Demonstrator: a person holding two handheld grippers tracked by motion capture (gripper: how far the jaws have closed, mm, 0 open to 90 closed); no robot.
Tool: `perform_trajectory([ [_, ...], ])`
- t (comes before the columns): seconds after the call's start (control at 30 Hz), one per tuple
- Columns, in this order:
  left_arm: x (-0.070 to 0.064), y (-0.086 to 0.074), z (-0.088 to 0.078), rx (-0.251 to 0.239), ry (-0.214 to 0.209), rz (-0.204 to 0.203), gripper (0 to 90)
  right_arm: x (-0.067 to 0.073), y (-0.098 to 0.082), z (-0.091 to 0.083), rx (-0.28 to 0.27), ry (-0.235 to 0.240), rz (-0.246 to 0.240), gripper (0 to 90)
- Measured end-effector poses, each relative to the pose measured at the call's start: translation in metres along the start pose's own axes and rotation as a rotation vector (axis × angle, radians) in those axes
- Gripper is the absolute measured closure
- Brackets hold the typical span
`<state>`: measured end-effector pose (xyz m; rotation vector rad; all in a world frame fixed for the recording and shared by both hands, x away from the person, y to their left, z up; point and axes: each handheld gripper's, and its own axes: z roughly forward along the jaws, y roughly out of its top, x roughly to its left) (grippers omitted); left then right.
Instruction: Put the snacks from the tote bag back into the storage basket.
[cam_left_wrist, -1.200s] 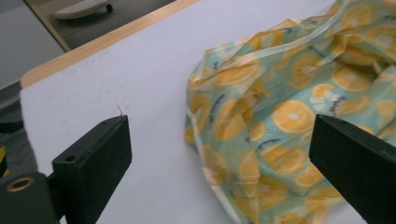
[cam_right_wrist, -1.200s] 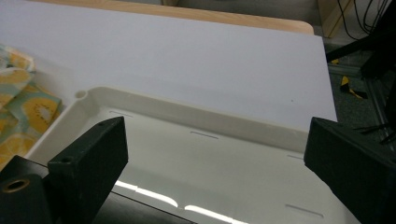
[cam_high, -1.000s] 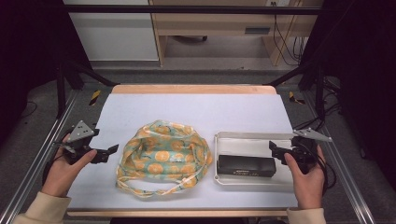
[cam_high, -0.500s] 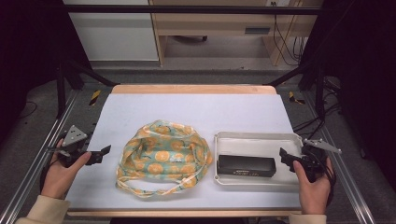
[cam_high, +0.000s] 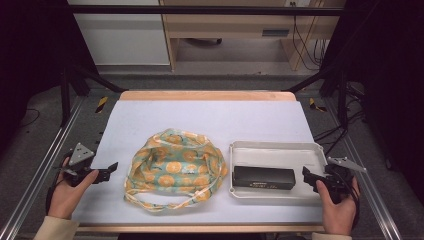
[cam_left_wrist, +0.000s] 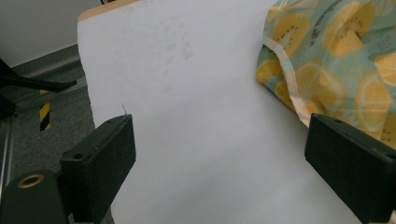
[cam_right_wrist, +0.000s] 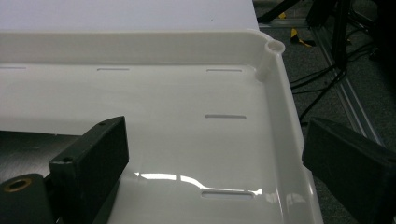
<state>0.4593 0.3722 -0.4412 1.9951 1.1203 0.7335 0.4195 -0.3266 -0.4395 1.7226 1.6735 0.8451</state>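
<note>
Nothing gripped yet. Left gripper (cam_high: 111, 169) jaws wide, just beside lemon-print bag (cam_high: 173, 165) (mid-table, flat). Right gripper (cam_high: 306, 176) wide at tray (cam_high: 270, 147) edge; black box (cam_high: 263, 178) inside tray. All handling left.

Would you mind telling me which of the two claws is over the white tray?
The right claw, open over the tray's right end beside the black box. The left claw, also open, is over bare table left of the lemon-print bag.
</note>
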Motion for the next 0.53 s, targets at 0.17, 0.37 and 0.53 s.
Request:
perform_trajectory([
  [0.17,0.001,-0.010,-0.001,0.005,0.028,-0.001,8.7,0.000,-0.006,0.000,0.012,0.001,0.000,7.6],
  [0.37,0.000,-0.023,-0.005,0.011,0.031,-0.018,8.7,-0.003,-0.012,-0.001,0.024,0.004,0.008,7.1],
  [0.53,-0.001,-0.024,-0.007,0.000,0.049,-0.021,8.6,-0.003,-0.014,-0.001,0.021,0.015,0.006,6.2],
])
